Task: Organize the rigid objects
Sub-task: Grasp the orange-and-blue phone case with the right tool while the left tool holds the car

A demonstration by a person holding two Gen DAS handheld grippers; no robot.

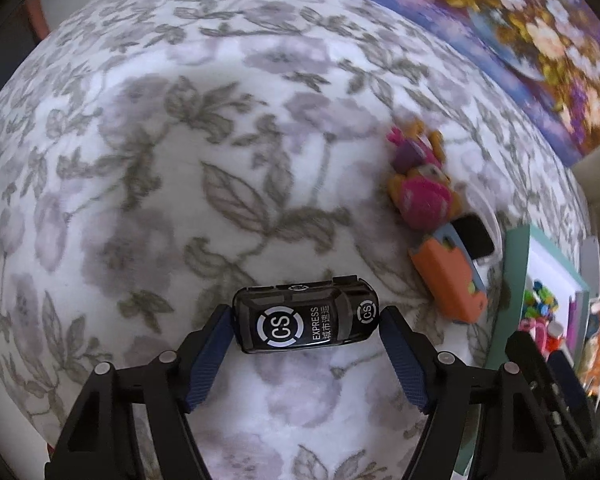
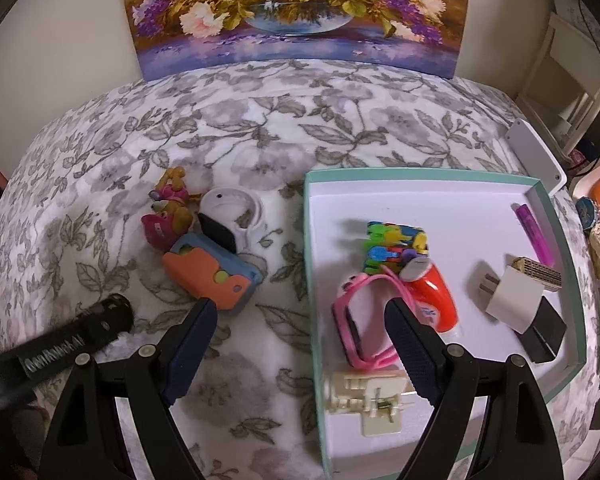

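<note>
Low in the middle of the left wrist view, the left gripper (image 1: 306,326) has its blue-padded fingers (image 1: 206,354) spread about as wide as the black toy van (image 1: 306,316) is long; the left pad meets one end of the van and the right pad sits at or just off the other, so I cannot tell whether it is truly clamped. The van looks like hard, glossy plastic or metal, small and light, stiff but likely slippery on its printed roof, so the blunt ends seem the safest places to hold it. Its long axis runs left to right across the frame, with the stepped end toward the right. In the right wrist view, the right gripper (image 2: 300,318) is wide open and empty, straddling the near left edge of the teal-rimmed tray (image 2: 312,264) at lower centre. Beyond the left finger lie an orange and blue toy (image 2: 210,276), a white and black gadget (image 2: 230,218) and a pink puppy figure (image 2: 168,210), clustered on the floral cloth (image 2: 260,128) at centre left. A flower painting (image 2: 296,12) stands at the top.
</note>
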